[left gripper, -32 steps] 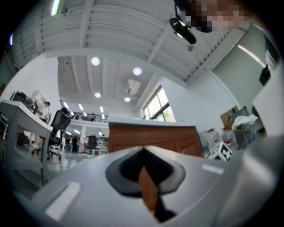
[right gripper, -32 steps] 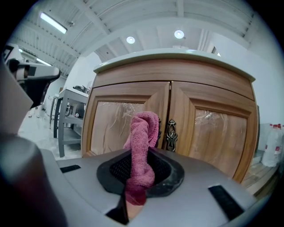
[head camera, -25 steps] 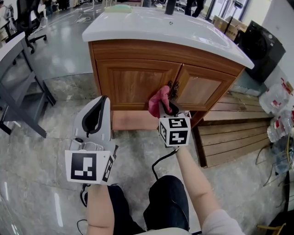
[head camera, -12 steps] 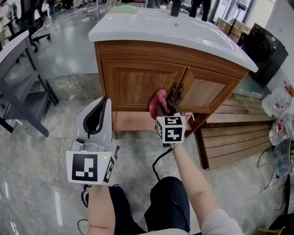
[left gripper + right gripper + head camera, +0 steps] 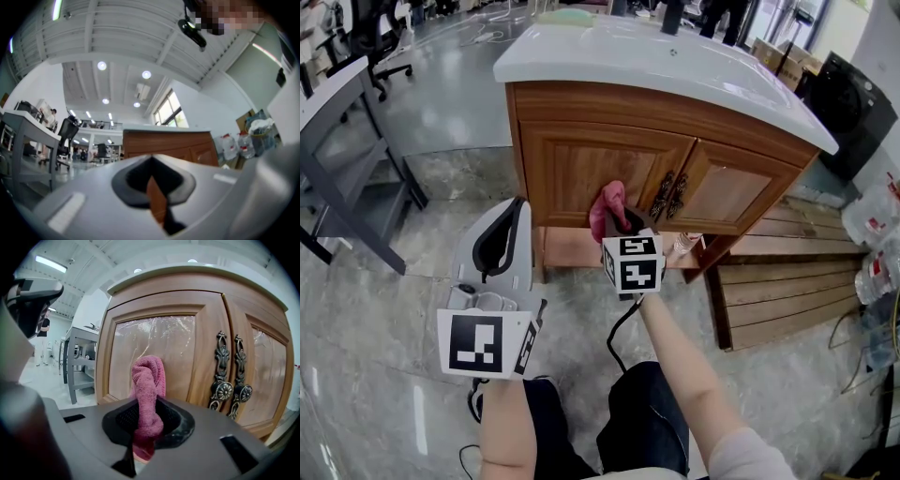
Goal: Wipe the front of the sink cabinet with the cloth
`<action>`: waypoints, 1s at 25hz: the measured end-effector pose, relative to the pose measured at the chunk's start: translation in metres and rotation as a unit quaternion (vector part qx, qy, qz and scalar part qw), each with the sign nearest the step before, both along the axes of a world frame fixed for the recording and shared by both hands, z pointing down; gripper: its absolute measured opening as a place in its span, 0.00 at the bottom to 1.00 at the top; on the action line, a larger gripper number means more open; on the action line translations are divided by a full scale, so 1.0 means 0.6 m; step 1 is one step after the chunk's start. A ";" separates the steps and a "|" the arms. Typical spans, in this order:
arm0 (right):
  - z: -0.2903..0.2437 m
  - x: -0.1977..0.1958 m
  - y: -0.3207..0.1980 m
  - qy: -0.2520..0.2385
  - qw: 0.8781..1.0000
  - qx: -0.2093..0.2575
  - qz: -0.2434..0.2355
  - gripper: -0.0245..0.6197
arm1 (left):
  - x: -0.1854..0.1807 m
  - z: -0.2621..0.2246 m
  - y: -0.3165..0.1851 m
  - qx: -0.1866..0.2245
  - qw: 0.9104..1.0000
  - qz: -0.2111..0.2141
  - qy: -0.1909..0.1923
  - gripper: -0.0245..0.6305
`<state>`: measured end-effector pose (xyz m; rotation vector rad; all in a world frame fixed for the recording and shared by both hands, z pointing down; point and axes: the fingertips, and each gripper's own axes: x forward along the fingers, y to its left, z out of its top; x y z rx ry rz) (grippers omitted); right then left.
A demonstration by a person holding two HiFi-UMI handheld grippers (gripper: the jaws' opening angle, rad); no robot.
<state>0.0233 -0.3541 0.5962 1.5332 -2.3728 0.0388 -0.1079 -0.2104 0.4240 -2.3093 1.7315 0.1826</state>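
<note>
while at the left door [image 5: 581, 169] of the sink cabinet [image 5: 675, 111], cloth [image 5: 608, 206]: clenched in right tongs [image 5: 623, 223]
left tongs [image 5: 502, 234]: closed, empty, short of cabinet

A grey desk [image 5: 331, 87] stands at the left, an office chair [image 5: 373, 28] behind it. At the right a wooden pallet [image 5: 787, 291] lies on the floor [image 5: 375, 319], water bottles [image 5: 877, 270] beside it, a black machine [image 5: 853, 108] farther back

The cloth [image 5: 609, 206] stands before the left door [image 5: 577, 169] of the sink cabinet [image 5: 656, 109], left of the handles [image 5: 671, 195].
</note>
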 end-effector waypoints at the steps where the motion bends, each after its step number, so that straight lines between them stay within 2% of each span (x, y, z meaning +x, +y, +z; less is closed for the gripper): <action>1: 0.000 -0.009 0.000 -0.001 1.000 -0.001 -0.004 0.12 | -0.002 0.001 0.000 -0.001 1.000 -0.002 -0.001 0.05; 16: -0.021 -0.156 0.011 -0.005 0.997 0.014 -0.074 0.12 | -0.036 0.003 0.006 -0.002 1.000 -0.021 0.003 0.05; 20: -0.022 -0.171 0.016 -0.006 0.997 0.017 -0.071 0.12 | -0.032 0.003 0.004 -0.002 1.000 -0.018 0.002 0.05; 25: -0.025 -0.200 0.033 -0.009 0.995 0.012 -0.100 0.12 | -0.027 0.001 0.004 0.001 1.000 -0.013 0.003 0.05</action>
